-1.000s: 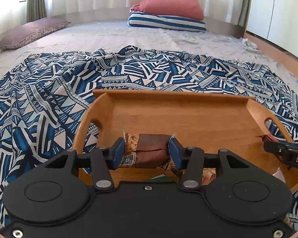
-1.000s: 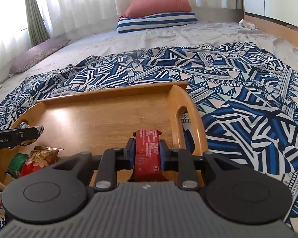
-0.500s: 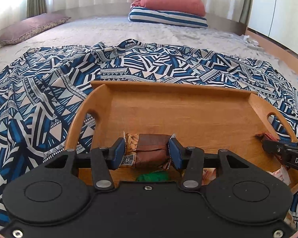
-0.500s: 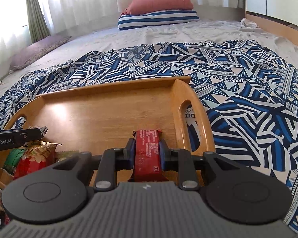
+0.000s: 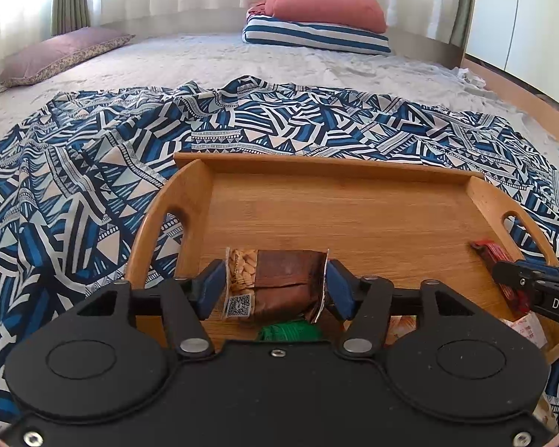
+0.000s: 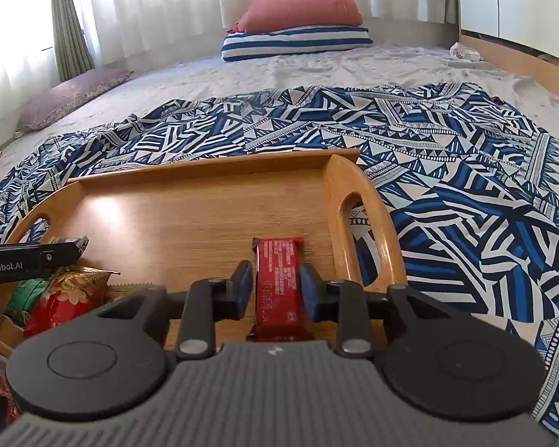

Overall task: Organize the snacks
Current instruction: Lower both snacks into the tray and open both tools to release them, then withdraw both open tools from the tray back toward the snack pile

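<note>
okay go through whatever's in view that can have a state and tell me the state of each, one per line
left gripper: jaws opening, brown snack pack between them, pads about clear of it
brown snack pack: sealed, lying in the tray
right gripper: jaws opening, pads clear of the red bar
red bar: sealed, lying flat in the tray
wooden tray: far half bare, snacks at the near end
curtains: drawn

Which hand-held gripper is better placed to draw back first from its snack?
Right: its jaws are opening, with gaps beside the red bar on the tray. Left is opening too, still hugging the brown packet.
</note>
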A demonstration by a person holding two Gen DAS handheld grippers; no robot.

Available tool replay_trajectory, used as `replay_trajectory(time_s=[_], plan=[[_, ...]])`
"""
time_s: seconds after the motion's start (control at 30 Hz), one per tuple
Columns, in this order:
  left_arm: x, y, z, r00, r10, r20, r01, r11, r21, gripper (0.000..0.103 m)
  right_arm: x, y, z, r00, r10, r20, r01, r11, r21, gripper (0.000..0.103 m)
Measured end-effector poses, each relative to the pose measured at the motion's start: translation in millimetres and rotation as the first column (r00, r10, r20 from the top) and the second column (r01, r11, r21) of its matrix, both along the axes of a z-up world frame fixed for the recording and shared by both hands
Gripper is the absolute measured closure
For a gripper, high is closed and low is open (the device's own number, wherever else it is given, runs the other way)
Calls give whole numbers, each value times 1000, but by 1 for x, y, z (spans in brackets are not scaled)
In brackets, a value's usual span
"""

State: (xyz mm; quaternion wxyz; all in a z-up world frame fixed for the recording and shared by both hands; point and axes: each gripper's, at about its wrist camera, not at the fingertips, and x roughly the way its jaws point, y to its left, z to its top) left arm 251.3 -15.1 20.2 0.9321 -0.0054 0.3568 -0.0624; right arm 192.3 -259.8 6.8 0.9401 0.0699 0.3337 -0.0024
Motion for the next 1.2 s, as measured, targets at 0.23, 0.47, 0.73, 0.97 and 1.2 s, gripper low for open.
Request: replay_trajectory(time_s=[0.23,0.47,0.73,0.97,1.2], plan=[[-20,1,16,999,-7,52,6,1000,14,17,-11,5,11,999,12,29,-12,1000,-17,39],[-53,8,36,993,-36,109,37,999,-10,7,-37,6,32,996,41,81,-40,999,-10,18],[-107,20,38,990,-45,132,53,997,-62,6,-85,16,44,986,87,141,-80,995,-56,13],[-155,24,26,990,-50,129,62,994,-92,6,-131,25,36,982,109,156,-90,988,-125,9],[-189,24,10,992,-56,109,67,993,-97,6,-173,25,19,981,107,162,-90,990,-109,6]])
